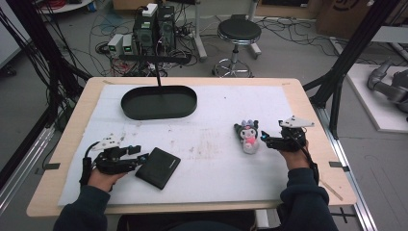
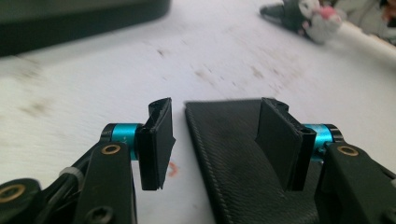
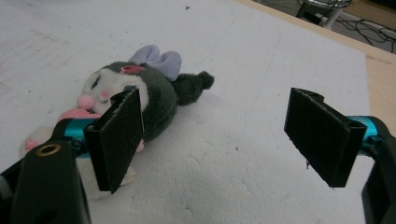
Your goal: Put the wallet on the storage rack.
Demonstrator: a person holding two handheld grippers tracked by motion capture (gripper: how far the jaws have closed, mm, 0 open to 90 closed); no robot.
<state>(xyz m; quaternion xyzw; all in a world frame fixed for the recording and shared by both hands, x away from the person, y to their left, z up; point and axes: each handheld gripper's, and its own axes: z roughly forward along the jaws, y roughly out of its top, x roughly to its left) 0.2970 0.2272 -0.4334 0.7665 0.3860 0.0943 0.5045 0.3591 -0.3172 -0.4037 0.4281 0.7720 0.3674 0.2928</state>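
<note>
Left gripper (image 2: 212, 144) wide open, straddling the flat black textured wallet's (image 1: 158, 167) edge; right gripper (image 3: 224, 140) wide beside the grey-and-pink plush toy (image 3: 140, 95); either pinch might just shove its target sideways

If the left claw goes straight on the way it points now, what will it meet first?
Most likely the black wallet: in the left gripper view it already lies between the open jaws of the left claw, so its near edge comes first. The plush toy lies much farther off and to one side.

Black stool (image 1: 239, 32), computer towers (image 1: 155, 26), perhaps power bricks (image 1: 121, 44)
</note>
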